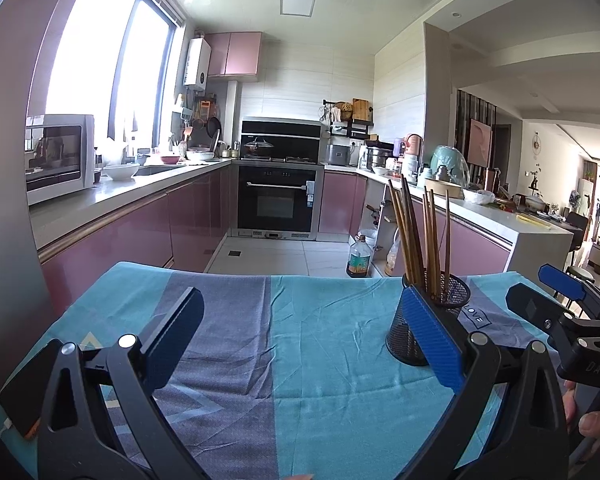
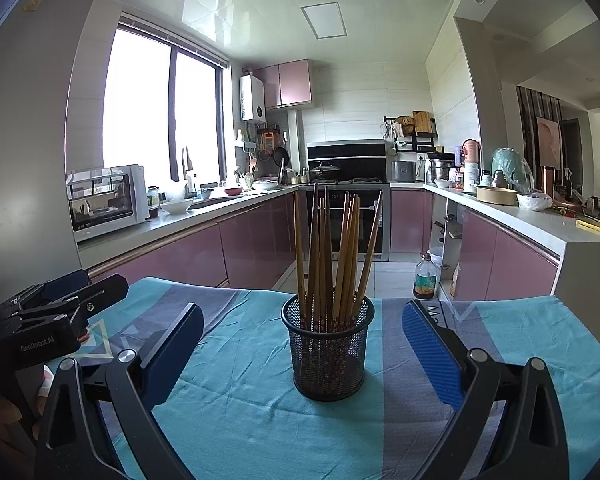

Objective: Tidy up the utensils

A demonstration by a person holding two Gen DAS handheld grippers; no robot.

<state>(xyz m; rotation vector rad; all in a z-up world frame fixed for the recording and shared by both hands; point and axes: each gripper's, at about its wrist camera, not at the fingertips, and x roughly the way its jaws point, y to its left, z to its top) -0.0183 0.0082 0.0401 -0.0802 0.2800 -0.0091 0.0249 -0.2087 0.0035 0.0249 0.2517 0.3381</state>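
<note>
A black mesh cup [image 2: 327, 350] stands upright on the blue and grey tablecloth [image 2: 236, 408]. Several brown wooden chopsticks [image 2: 340, 256] stand in it. My right gripper [image 2: 304, 344] is open and empty, its jaws wide on either side of the cup, a little short of it. My left gripper [image 1: 300, 336] is open and empty over bare cloth [image 1: 300, 360]. In the left wrist view the cup [image 1: 408, 336] with chopsticks [image 1: 416, 236] is just behind my right finger. The right gripper [image 1: 548, 296] shows at that view's right edge, and the left gripper [image 2: 80, 292] at the right wrist view's left edge.
The table's far edge [image 2: 340, 296] drops to a tiled kitchen floor. An oil bottle [image 2: 425, 278] stands on the floor by the right cabinets. Counters with a microwave [image 2: 108, 200], bowls and appliances run along both sides, with an oven [image 1: 278, 200] at the back.
</note>
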